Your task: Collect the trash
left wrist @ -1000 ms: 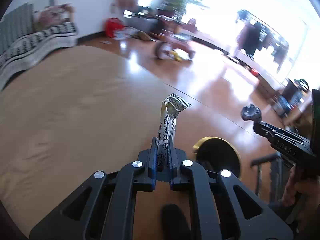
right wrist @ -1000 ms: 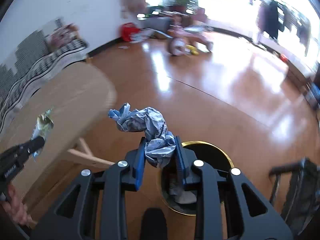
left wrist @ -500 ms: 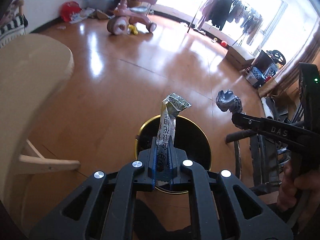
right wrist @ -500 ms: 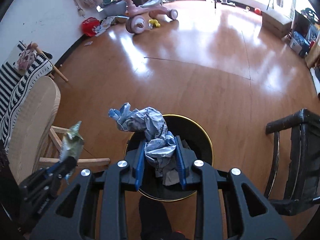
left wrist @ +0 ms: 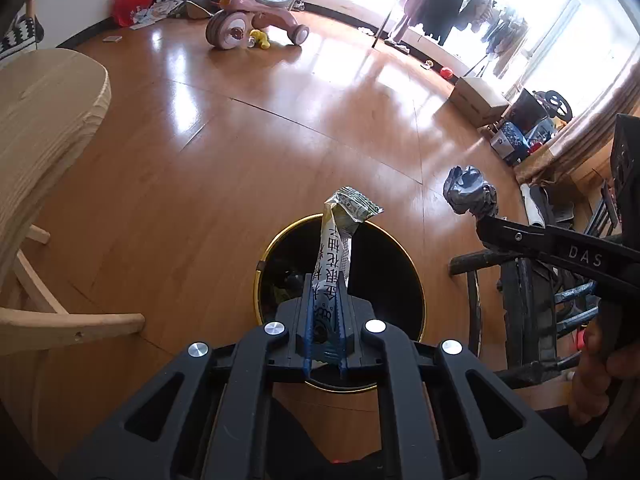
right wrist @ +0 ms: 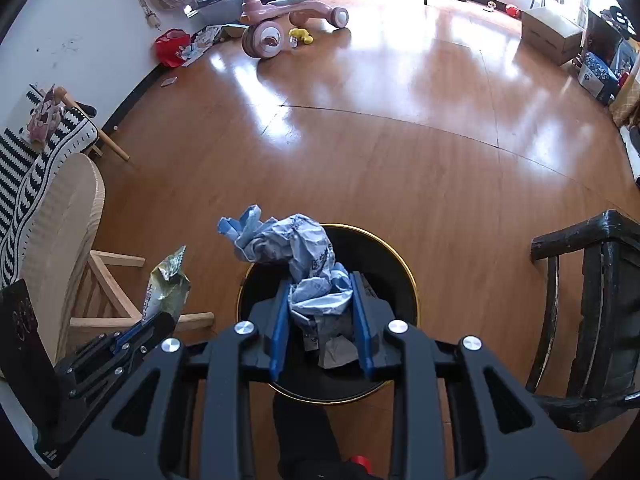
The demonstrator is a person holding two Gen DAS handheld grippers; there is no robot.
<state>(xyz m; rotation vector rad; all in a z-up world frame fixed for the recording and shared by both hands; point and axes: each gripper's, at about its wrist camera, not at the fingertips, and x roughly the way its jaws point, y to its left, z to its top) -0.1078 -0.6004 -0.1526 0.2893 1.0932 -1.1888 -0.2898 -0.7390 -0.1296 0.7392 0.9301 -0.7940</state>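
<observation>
My left gripper (left wrist: 325, 280) is shut on a long snack wrapper (left wrist: 338, 240) with a green crimped top, held upright over a black trash bin with a gold rim (left wrist: 264, 256) on the floor. My right gripper (right wrist: 320, 280) is shut on a crumpled blue-grey plastic wrapper (right wrist: 296, 252), held over the same bin (right wrist: 406, 268), which holds paper scraps. The right gripper with its wad (left wrist: 470, 194) shows at the right of the left wrist view. The left gripper and its wrapper (right wrist: 166, 288) show at the lower left of the right wrist view.
A light wooden table (left wrist: 40, 128) with legs stands left of the bin. A black chair (right wrist: 596, 300) stands to its right. A pink ride-on toy (right wrist: 280, 20), red bag and boxes lie far across the wooden floor.
Both grippers have swung from the table to above the bin and tilted further down. Each still holds its piece of trash.
</observation>
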